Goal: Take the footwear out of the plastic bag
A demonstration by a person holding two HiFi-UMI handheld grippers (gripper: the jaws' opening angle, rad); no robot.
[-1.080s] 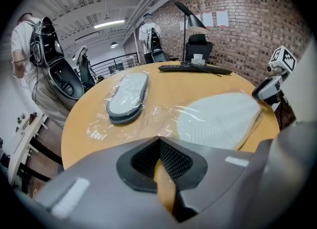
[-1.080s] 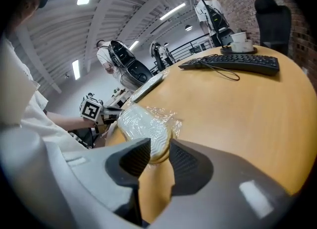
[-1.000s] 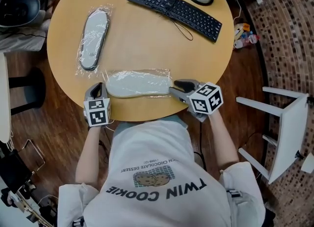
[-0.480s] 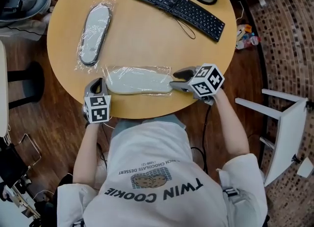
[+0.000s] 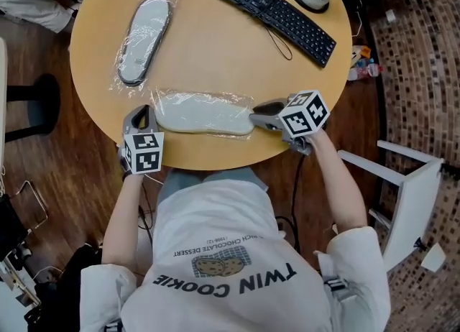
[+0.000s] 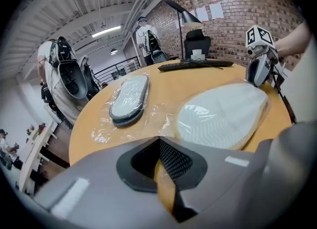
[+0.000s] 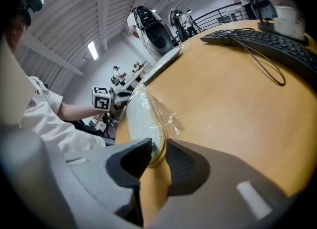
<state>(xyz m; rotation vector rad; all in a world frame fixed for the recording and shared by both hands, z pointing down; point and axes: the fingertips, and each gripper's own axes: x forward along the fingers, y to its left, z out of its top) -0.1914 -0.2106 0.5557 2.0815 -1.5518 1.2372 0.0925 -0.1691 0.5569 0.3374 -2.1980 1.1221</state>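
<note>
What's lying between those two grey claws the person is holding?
In the head view, a bagged slipper lies on the table between the left gripper and the right gripper, whose jaws have just been closing on its end.

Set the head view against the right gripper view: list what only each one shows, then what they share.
Only the head view: the white chair beside the table.
Only the right gripper view: the pads of the right gripper against the tip of the near bagged slipper, the jaws having just been closing on it, and bystanders in the background.
Both: that slipper, the far bagged slipper, the keyboard, the left gripper.
</note>
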